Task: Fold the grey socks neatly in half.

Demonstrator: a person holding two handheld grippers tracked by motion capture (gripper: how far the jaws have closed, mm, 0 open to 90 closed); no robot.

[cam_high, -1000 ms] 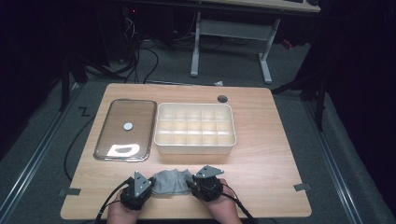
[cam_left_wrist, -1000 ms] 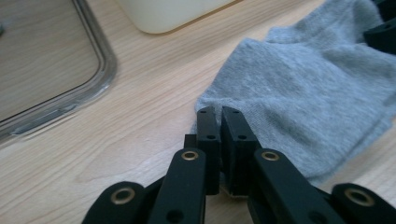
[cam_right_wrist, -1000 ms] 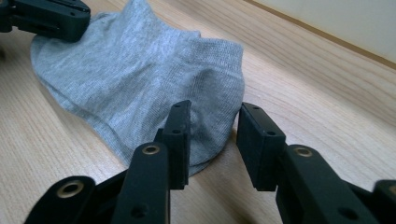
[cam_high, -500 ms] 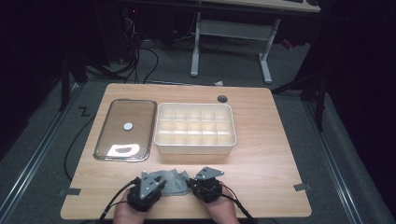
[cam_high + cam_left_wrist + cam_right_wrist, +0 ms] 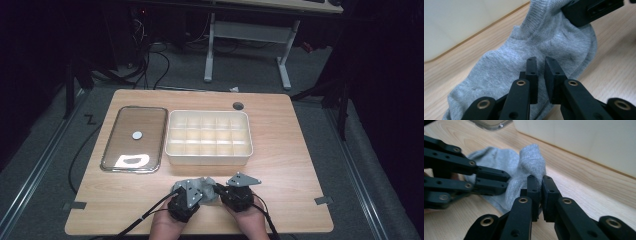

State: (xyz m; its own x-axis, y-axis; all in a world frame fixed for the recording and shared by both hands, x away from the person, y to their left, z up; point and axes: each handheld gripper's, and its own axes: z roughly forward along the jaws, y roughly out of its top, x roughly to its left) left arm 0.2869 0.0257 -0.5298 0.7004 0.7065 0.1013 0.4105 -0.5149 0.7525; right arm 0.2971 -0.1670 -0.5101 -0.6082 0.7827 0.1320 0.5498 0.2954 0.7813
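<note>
In the high view both claws largely cover the small grey knitted sock [image 5: 206, 188], which lies near the front edge of the wooden bench [image 5: 280, 165], its length running left to right. The left claw [image 5: 540, 66] and right claw [image 5: 539, 185] each pinch its fabric.

A grey knitted sock [image 5: 524, 60] lies crumpled on the wooden counter [image 5: 300, 160] near its front edge, just before the white box, one ribbed end bunched and lifted off the wood
</note>
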